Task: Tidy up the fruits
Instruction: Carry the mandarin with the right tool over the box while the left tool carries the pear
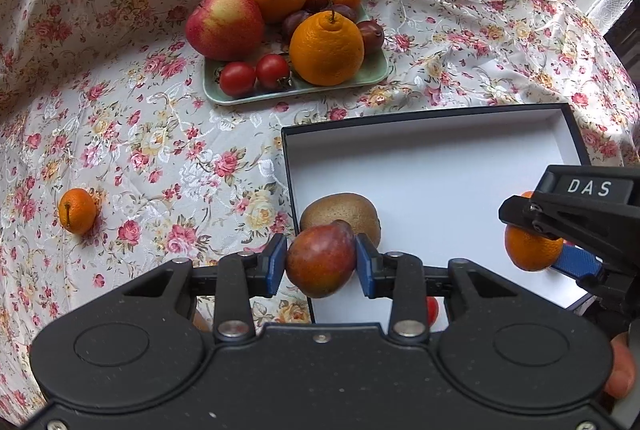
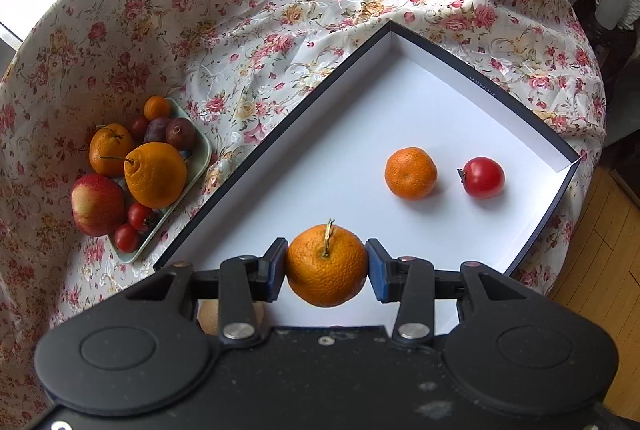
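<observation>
My left gripper (image 1: 321, 263) is shut on a dark red plum (image 1: 320, 259), held over the near left edge of the white box (image 1: 432, 166). A brown kiwi (image 1: 342, 214) lies in the box just behind it. My right gripper (image 2: 326, 266) is shut on a small mandarin (image 2: 326, 266) with a stem, above the box floor (image 2: 340, 150); from the left wrist view that mandarin (image 1: 530, 250) shows at the right. Inside the box lie another mandarin (image 2: 411, 173) and a red tomato (image 2: 482, 177).
A pale green tray (image 1: 248, 96) at the back holds an apple (image 1: 224, 23), two large oranges, plums, tomatoes and a small mandarin. A loose mandarin (image 1: 77, 211) lies on the floral cloth at the left. A window and a white bottle (image 2: 611, 4) are beyond the table.
</observation>
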The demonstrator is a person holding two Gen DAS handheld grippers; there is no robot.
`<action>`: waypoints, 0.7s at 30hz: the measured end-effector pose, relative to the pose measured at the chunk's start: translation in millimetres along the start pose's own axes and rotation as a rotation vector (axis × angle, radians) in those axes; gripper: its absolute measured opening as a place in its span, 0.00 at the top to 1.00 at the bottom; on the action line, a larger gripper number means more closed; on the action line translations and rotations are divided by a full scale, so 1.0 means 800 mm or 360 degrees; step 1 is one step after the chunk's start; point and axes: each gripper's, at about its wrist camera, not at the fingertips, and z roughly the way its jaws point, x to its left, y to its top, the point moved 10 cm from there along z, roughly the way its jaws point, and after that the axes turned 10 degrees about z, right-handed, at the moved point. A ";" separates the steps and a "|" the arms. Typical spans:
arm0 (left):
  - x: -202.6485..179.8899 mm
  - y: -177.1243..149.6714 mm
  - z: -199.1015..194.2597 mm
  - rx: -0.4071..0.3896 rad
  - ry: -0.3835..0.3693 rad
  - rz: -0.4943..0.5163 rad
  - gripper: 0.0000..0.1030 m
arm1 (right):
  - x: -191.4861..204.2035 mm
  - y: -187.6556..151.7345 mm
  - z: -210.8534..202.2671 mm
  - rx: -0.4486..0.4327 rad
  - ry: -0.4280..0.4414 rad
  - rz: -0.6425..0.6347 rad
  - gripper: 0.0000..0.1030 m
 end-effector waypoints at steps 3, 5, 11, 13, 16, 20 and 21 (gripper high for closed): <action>-0.015 0.004 0.004 -0.0001 -0.0017 0.0009 0.56 | -0.017 0.013 0.001 -0.0016 -0.0027 0.0032 0.57; -0.026 0.007 0.006 -0.0002 -0.0025 0.0024 0.56 | -0.029 0.021 0.003 -0.0017 -0.0044 0.0051 0.57; -0.051 0.008 0.014 0.0011 -0.0037 0.0063 0.56 | -0.051 0.034 0.006 -0.0012 -0.0077 0.0058 0.57; -0.057 0.008 0.017 0.0015 -0.0034 0.0076 0.56 | -0.056 0.037 0.008 -0.0005 -0.0079 0.0059 0.57; -0.064 0.008 0.021 0.0023 -0.0033 0.0093 0.56 | -0.061 0.039 0.008 0.0019 -0.0081 0.0058 0.57; -0.068 0.008 0.026 0.0034 -0.0034 0.0103 0.56 | -0.065 0.040 0.009 0.0042 -0.0085 0.0053 0.57; -0.069 0.008 0.026 0.0035 -0.0034 0.0105 0.56 | -0.065 0.041 0.010 0.0044 -0.0086 0.0052 0.57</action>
